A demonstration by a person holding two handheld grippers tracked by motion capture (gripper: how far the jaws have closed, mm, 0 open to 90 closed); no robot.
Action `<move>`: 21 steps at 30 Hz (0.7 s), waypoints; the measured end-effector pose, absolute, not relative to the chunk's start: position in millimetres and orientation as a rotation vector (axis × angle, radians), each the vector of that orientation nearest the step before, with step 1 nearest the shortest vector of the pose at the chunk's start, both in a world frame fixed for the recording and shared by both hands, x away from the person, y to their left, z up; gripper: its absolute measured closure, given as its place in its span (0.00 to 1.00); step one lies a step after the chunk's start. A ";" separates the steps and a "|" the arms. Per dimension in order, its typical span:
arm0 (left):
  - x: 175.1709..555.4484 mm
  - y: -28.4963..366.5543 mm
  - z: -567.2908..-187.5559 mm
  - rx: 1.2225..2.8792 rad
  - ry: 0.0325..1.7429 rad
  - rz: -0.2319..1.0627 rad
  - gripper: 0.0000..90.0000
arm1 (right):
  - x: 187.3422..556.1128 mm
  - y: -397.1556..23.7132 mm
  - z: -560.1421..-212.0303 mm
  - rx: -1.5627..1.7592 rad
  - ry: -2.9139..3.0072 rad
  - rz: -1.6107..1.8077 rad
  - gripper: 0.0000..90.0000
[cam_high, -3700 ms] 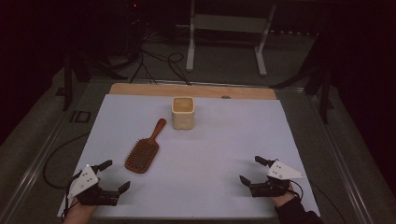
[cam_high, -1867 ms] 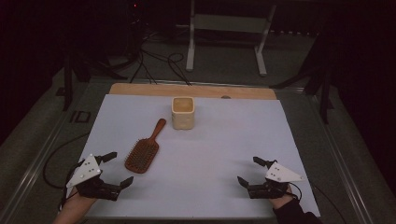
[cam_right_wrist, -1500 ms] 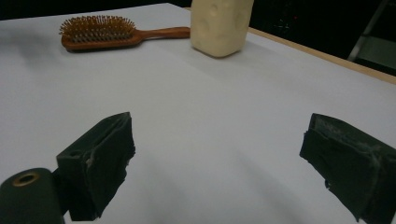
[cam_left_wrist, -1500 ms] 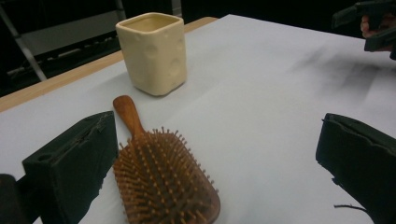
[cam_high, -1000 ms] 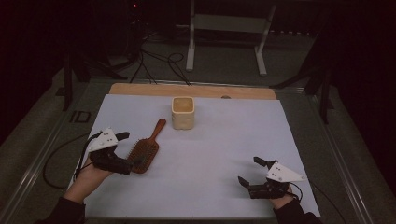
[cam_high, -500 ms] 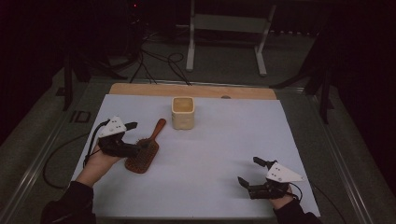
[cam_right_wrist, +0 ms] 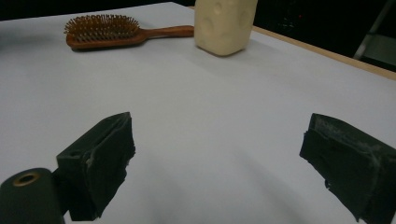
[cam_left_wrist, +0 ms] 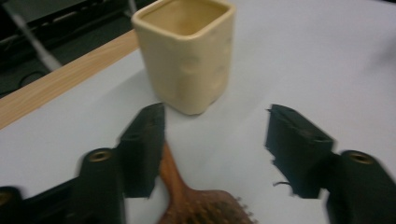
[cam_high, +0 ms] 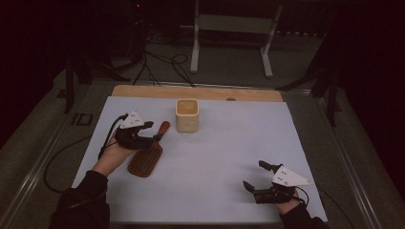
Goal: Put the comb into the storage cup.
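The wooden hairbrush (cam_high: pixel 145 158) lay on the white table cover (cam_high: pixel 224 191), left of centre, its handle angled up toward the cream square cup (cam_high: pixel 186 115), bristles up. The cup stood just beyond the handle tip. The left gripper (cam_high: pixel 152 137) straddled the handle, jaws closing, not yet pinching. The right gripper (cam_high: pixel 254 176) rested agape, well apart.

On the table (cam_high: pixel 215 191), the hairbrush (cam_high: pixel 145 160) lies left of, seemingly just before, the cup (cam_high: pixel 187 115)

Glossy wooden hairbrush (cam_high: pixel 145 160), matt cream ceramic-looking cup (cam_high: pixel 187 115), smooth pale sheet (cam_high: pixel 215 162), wood-grain tabletop (cam_high: pixel 143 91)
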State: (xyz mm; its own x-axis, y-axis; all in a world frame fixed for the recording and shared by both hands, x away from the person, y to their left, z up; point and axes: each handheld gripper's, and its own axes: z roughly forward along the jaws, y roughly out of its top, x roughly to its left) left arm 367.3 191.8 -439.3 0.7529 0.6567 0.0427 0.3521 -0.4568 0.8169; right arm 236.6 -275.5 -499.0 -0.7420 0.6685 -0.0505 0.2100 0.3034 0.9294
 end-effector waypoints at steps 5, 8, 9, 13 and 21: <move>380.8 186.5 -446.1 2.120 0.786 0.443 0.59 | 236.7 -275.8 -499.1 0.784 2.147 1.432 0.09; 386.6 183.1 -452.0 2.133 0.800 0.449 0.69 | 236.9 -275.9 -499.4 0.786 2.151 1.435 0.09; 389.0 182.5 -454.8 2.129 0.808 0.439 0.72 | 236.9 -275.8 -499.5 0.785 2.151 1.439 0.09; 395.4 180.8 -461.7 2.135 0.837 0.451 0.85 | 236.9 -275.9 -499.6 0.784 2.151 1.441 0.09; 408.2 172.9 -470.7 2.187 0.842 0.416 1.00 | 237.2 -275.8 -499.9 0.781 2.157 1.438 0.09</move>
